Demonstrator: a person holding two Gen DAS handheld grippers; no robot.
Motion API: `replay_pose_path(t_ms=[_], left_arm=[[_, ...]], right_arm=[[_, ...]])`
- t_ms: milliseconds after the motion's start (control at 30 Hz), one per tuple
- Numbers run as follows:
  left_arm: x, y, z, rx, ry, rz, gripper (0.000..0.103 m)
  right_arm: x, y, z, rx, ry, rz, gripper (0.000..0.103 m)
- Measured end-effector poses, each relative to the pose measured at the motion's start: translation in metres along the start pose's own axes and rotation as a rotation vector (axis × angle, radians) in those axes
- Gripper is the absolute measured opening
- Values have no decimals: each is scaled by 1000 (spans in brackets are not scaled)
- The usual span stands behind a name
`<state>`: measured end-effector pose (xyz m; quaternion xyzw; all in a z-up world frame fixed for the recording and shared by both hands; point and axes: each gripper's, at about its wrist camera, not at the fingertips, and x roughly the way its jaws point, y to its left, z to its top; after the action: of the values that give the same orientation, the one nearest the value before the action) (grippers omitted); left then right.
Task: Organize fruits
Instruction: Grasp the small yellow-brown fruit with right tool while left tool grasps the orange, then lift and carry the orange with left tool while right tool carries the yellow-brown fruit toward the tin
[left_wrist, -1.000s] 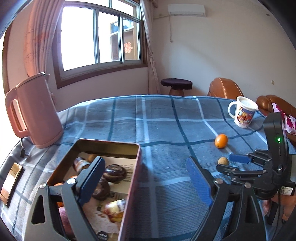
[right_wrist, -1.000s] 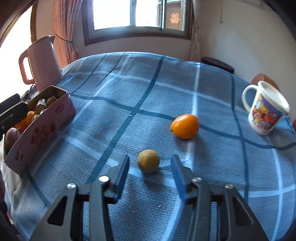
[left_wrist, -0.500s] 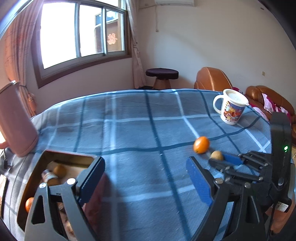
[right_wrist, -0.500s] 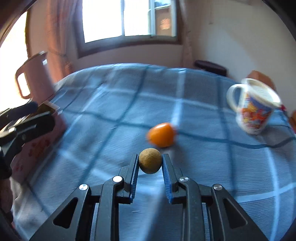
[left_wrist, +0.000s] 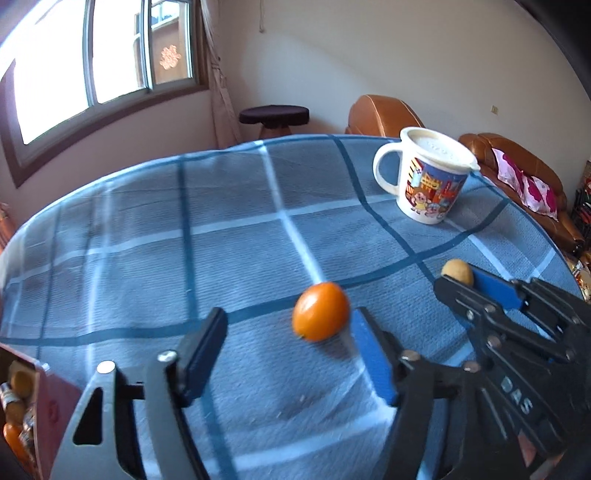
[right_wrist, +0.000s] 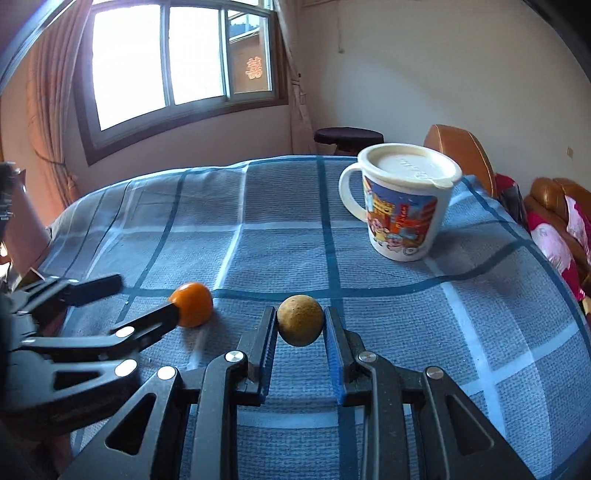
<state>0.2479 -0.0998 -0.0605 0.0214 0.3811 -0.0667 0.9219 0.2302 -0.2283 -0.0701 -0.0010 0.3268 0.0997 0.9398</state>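
An orange fruit (left_wrist: 320, 311) lies on the blue checked tablecloth, just ahead of my open left gripper (left_wrist: 286, 343), near its right finger; it also shows in the right wrist view (right_wrist: 192, 303). My right gripper (right_wrist: 300, 326) is shut on a small brown round fruit (right_wrist: 300, 319), which also shows in the left wrist view (left_wrist: 458, 272), held just above the cloth. A red tin (left_wrist: 29, 417) holding several fruits sits at the left edge of the left wrist view.
A lidded white cartoon mug (right_wrist: 404, 201) stands on the table (right_wrist: 258, 206) at the back right, also in the left wrist view (left_wrist: 426, 175). Brown sofa and chair sit beyond the table's right edge. A stool stands under the window.
My left gripper has swung right from the tin to the orange fruit. My right gripper closed on the brown fruit and holds it.
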Motion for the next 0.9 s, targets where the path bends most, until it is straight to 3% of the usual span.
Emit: replay_pose_path(t_ms=[233,267,300,467,900], left_arm=[[23,-3,7,-10,38,-76,59],[26,-5,7,-6,45,-83,53],[28,-5,6,-4,55,-89,40],[27,2,2,-26,59,-113,38],[-19,13,-15,-33,-91,-56,38]], right_arm=[[-1,1,-1,2,-1,-2,27],[-1,2,-1,1,-1,-1,27],[-1,2,-1,1,-1,4,27],[-7,3,-2,3,-37,54,27],[-28,16,-4,-53,-156,58,27]])
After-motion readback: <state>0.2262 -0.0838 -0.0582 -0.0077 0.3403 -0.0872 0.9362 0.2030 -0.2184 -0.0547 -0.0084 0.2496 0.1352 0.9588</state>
